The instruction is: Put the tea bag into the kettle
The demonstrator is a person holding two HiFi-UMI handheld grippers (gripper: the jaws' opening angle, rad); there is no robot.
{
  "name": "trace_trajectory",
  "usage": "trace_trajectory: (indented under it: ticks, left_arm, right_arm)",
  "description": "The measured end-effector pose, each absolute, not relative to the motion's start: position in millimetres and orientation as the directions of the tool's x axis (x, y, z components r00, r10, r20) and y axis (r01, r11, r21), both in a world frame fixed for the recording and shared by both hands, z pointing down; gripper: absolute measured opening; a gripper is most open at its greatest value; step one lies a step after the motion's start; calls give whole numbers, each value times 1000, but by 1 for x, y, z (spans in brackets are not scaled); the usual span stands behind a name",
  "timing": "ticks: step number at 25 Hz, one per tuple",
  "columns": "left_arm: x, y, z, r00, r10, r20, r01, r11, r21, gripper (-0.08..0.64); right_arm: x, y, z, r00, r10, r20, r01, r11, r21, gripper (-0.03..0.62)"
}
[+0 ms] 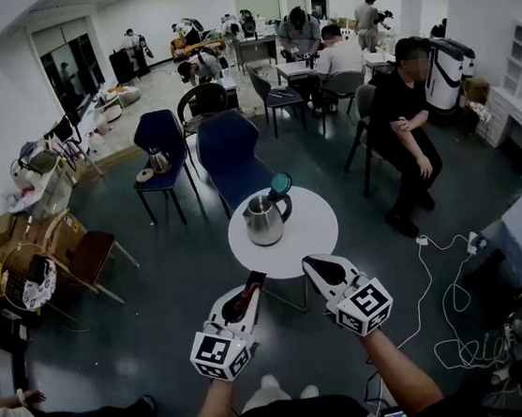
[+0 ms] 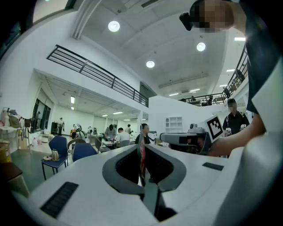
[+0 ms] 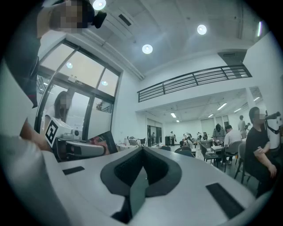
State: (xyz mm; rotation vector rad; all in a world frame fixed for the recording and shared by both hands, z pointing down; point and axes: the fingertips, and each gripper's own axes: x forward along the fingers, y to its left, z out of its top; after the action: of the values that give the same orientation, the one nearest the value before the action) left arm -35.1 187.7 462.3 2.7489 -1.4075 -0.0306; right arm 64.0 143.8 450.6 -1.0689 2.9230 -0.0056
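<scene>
A steel kettle (image 1: 264, 219) stands on the small round white table (image 1: 316, 234), its teal lid (image 1: 280, 185) tipped open. My left gripper (image 1: 253, 281) is held in the air just before the table's near edge, shut on a flat reddish tea bag (image 1: 245, 300). In the left gripper view the tea bag (image 2: 141, 155) stands edge-on between the shut jaws of the left gripper (image 2: 142, 149). My right gripper (image 1: 311, 265) hovers beside it, shut and empty, as the right gripper view (image 3: 142, 150) shows. Both grippers point level, above the table.
Two blue chairs (image 1: 227, 150) stand behind the table; the left one (image 1: 159, 135) carries another small kettle (image 1: 159, 160). A person in black (image 1: 406, 124) sits at the right. White cables (image 1: 443, 308) lie on the floor at right. A brown chair (image 1: 92, 257) is at left.
</scene>
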Motion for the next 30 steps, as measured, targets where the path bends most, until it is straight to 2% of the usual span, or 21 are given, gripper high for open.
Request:
trace_trajectory:
  ticks: [30]
  left_arm:
    - [-25,180,472,557,-831,-3,-827,-555,93,32]
  right_arm:
    - [80,138,459,-783,-621,-39,-621,783,2,15]
